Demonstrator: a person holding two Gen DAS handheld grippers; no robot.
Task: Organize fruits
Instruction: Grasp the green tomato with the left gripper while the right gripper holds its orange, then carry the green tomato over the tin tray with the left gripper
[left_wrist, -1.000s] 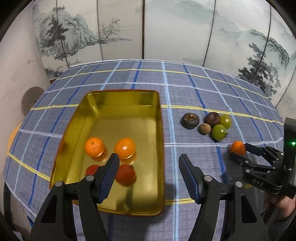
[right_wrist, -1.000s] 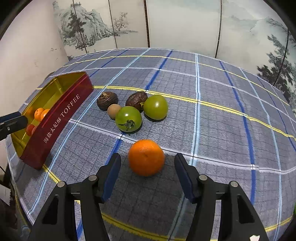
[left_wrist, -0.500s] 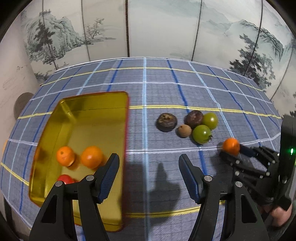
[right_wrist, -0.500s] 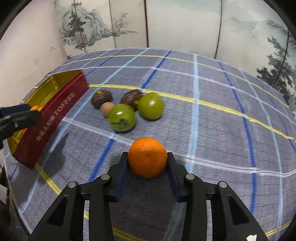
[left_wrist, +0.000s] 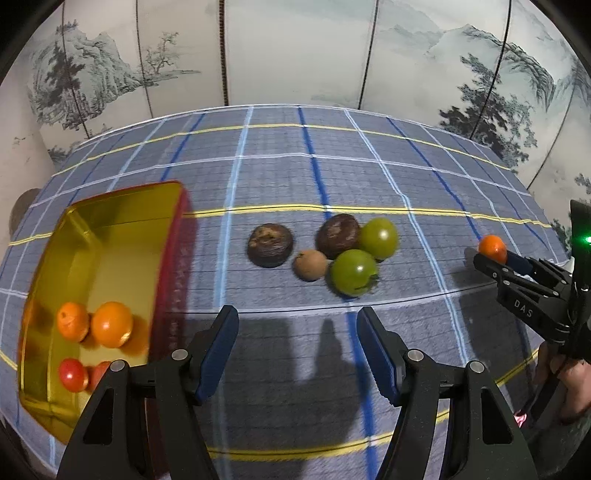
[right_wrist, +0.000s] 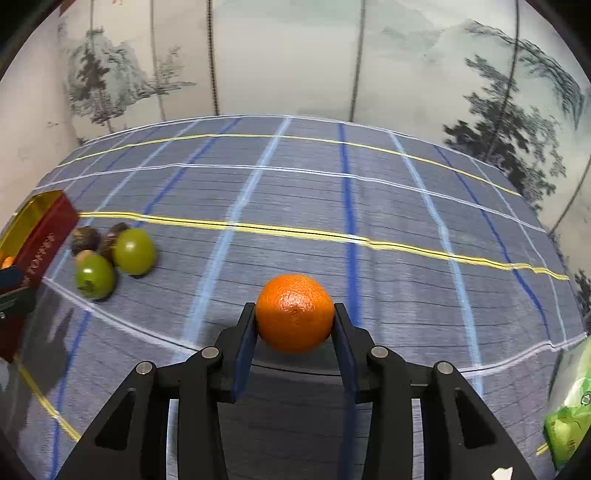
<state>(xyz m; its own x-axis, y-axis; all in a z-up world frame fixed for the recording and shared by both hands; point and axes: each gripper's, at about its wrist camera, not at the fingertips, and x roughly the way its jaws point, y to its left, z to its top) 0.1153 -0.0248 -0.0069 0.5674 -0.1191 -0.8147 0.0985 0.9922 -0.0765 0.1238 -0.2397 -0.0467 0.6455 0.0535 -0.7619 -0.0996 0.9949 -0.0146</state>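
At far left we see the gold tin (left_wrist: 110, 236) holding two oranges and red fruits. Our left gripper (left_wrist: 295, 345) hangs half-wide and empty. Beyond it sit brown and green fruits (left_wrist: 352, 271) on the cloth. Rightmost, our right gripper (right_wrist: 295, 325) clamps the orange (right_wrist: 294, 313).
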